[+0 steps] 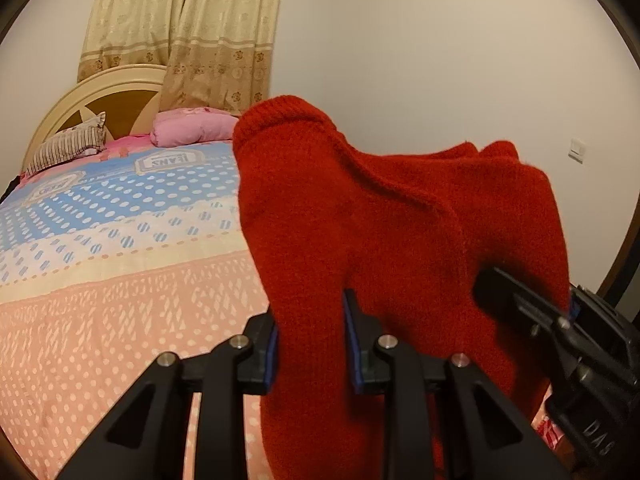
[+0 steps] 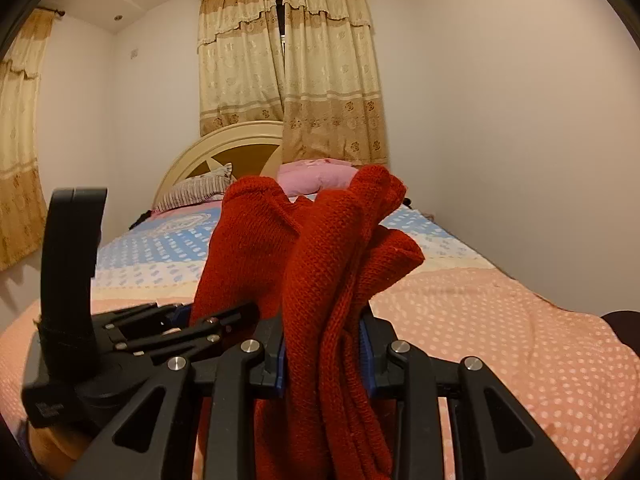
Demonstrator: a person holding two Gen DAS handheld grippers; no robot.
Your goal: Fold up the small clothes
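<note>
Mid-fold, carry stage: red knit garment (image 1: 360,208) held aloft above the bed (image 1: 120,280), left tongs (image 1: 310,344) and right tongs (image 2: 326,356) each clamped on bunched fabric, close together; next, probably lower onto bed, spread flat, align edges.

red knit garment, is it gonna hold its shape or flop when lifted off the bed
Likely floppy: the red knit garment sags and bunches between the left gripper and right gripper. Probably grippy rather than slippery, given its fuzzy knit.
</note>
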